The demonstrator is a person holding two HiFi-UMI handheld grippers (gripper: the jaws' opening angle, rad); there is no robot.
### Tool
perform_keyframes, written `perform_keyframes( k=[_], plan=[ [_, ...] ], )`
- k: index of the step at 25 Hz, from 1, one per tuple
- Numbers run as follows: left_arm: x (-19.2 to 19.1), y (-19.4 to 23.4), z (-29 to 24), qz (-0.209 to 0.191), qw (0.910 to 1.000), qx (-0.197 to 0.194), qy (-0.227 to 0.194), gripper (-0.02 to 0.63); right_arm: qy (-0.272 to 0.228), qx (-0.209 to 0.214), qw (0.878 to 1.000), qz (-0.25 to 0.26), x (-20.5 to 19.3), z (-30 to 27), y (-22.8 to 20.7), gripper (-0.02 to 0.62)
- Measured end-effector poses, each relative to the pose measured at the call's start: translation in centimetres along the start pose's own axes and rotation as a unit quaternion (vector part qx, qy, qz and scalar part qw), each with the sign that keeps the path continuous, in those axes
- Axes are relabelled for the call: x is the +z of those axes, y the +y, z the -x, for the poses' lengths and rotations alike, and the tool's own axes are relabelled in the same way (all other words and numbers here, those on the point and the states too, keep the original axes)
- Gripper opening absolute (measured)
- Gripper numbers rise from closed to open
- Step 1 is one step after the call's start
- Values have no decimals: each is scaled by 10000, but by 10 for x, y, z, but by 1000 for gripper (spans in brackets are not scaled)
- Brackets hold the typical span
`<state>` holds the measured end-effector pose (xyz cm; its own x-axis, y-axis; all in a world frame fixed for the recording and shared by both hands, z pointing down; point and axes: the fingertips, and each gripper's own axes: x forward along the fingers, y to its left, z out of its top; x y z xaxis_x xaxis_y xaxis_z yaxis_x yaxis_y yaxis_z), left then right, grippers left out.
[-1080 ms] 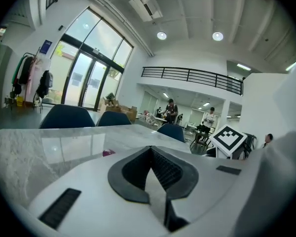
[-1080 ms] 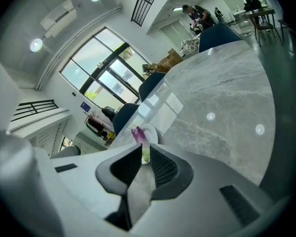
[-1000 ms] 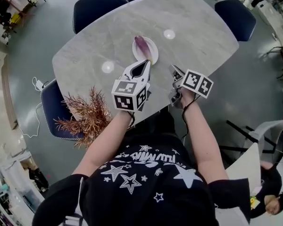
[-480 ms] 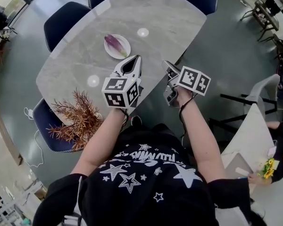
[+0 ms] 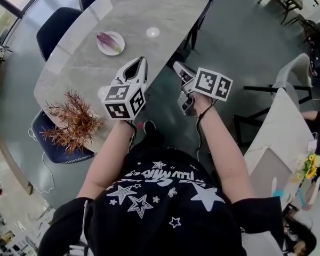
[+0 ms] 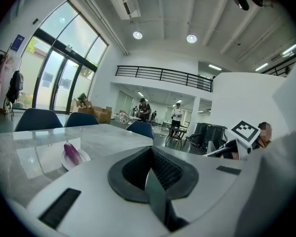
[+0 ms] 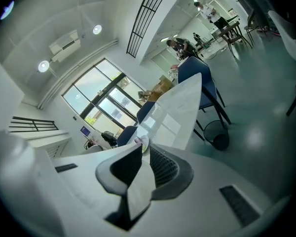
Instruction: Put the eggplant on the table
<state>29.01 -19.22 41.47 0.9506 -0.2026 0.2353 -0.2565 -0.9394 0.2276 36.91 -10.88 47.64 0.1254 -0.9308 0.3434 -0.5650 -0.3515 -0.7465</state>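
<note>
Both your tools have drawn back from the plate since a second ago, and it now sits well ahead of them, up and to the left in the head view. Your left tool [image 5: 140, 62] is clenched, its jaws pressed together with nothing between them, held by the near edge of the surface [image 5: 149, 4]. Your right tool [image 5: 177, 65] is clenched and empty too, just beside the left one and out past the edge, above the floor. The purple eggplant [image 5: 108, 40] lies on the white plate [image 5: 119, 47], which rests on the surface well apart from both tools. A dried brown plant [image 5: 72, 121] stands at the surface's end by your left arm, and a dark blue chair [image 5: 56, 23] sits at the far side.
</note>
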Motion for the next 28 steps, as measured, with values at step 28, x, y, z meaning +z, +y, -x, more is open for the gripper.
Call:
perform_keyframes(
  k=[28],
  plan=[
    [-49, -62, 177, -201, 9982, 553, -123, 8, 254, 826, 9956, 360, -117, 111, 72, 55]
  ],
)
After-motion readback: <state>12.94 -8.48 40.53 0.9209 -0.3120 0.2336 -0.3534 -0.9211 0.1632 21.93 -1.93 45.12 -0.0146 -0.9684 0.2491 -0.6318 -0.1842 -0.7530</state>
